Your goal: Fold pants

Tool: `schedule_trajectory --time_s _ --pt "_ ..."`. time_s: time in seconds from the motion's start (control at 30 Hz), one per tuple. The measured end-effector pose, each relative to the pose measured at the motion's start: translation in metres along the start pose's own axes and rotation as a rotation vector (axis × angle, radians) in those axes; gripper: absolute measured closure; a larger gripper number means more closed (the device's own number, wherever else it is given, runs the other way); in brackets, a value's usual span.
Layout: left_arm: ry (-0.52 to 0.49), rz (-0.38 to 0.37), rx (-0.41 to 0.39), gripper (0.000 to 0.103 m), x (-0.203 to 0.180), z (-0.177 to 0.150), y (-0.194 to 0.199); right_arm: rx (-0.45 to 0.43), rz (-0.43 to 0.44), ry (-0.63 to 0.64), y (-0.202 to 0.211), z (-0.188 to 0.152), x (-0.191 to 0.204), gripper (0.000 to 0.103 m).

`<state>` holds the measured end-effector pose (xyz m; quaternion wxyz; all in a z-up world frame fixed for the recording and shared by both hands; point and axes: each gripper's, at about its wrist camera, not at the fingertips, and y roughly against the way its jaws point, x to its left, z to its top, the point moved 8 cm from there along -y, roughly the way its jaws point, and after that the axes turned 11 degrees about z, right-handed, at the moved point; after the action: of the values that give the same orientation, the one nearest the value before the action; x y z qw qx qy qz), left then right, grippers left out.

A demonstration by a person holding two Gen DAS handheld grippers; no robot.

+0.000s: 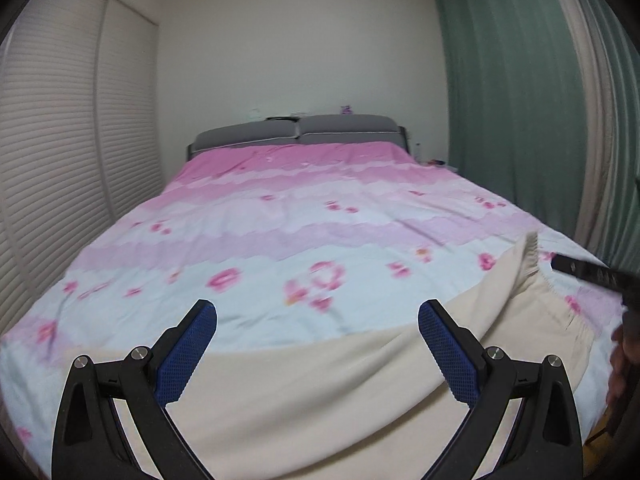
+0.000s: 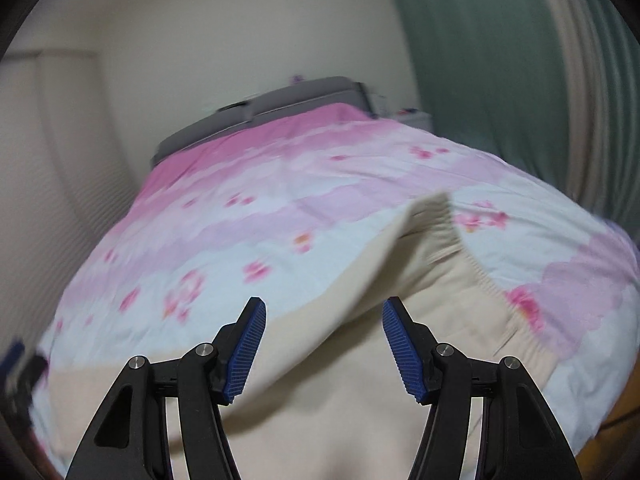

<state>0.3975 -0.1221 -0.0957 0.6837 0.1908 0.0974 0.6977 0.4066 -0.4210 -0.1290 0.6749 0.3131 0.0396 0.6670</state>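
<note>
Left wrist view showed the pants (image 1: 320, 392), cream-coloured, lying across the near end of the bed (image 1: 280, 208) on a pink and pale-blue flowered cover. Their elastic waistband (image 1: 560, 296) lay toward the right, with one corner of it raised in a peak above the cover rather than lying flat, so the cloth had probably just been let go or was settling; the blur in both views fits that reading. The legs ran off to the left and toward the camera, out of sight below the frame.

Over the cloth, the left gripper (image 1: 318, 328) had its fingers spread wide with nothing between them, pointing down the length of the bed. In the right wrist view the right gripper (image 2: 324, 334) also had its fingers spread and empty, aimed at the raised fold near the waistband (image 2: 452, 236). Both seemed placed above the pants to take new holds, likely to flatten the garment before a first fold. Folding itself looked barely begun.

Beyond the bed stood a grey headboard (image 1: 296, 130) against a white wall, slatted closet doors (image 1: 60, 160) on the left and a green curtain (image 1: 508, 80) on the right.
</note>
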Motion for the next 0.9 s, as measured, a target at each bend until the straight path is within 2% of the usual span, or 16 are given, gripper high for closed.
schedule_trajectory --time_s 0.17,0.3,0.43,0.47,0.53,0.57,0.6,0.73,0.9 --pt "-0.003 -0.026 -0.005 0.000 -0.059 0.019 -0.040 0.010 -0.024 -0.109 -0.044 0.033 -0.060 0.041" --pt "0.006 -0.032 -0.001 0.000 -0.087 0.028 -0.071 0.015 -0.048 -0.170 -0.079 0.044 -0.087 0.041" --pt "0.000 -0.019 0.004 0.000 -0.108 0.033 -0.105 0.062 -0.066 -0.206 -0.115 0.045 -0.108 0.042" --pt "0.000 -0.016 0.010 0.000 -0.112 0.033 -0.115 0.076 -0.069 -0.210 -0.122 0.043 -0.110 0.045" --pt "0.002 -0.007 0.025 0.000 -0.114 0.031 -0.127 0.113 -0.052 -0.219 -0.139 0.039 -0.115 0.064" --pt "0.004 -0.002 0.036 0.000 -0.114 0.029 -0.133 0.122 -0.040 -0.222 -0.143 0.038 -0.115 0.088" --pt "0.007 0.000 0.046 0.000 -0.114 0.027 -0.137 0.125 -0.026 -0.224 -0.145 0.036 -0.114 0.092" --pt "0.017 0.007 0.073 0.000 -0.109 0.020 -0.142 0.068 -0.011 -0.184 -0.127 0.038 -0.107 0.094" --pt "0.011 -0.015 0.063 0.000 -0.106 0.025 -0.122 -0.020 0.012 -0.183 -0.070 0.038 -0.099 0.094"
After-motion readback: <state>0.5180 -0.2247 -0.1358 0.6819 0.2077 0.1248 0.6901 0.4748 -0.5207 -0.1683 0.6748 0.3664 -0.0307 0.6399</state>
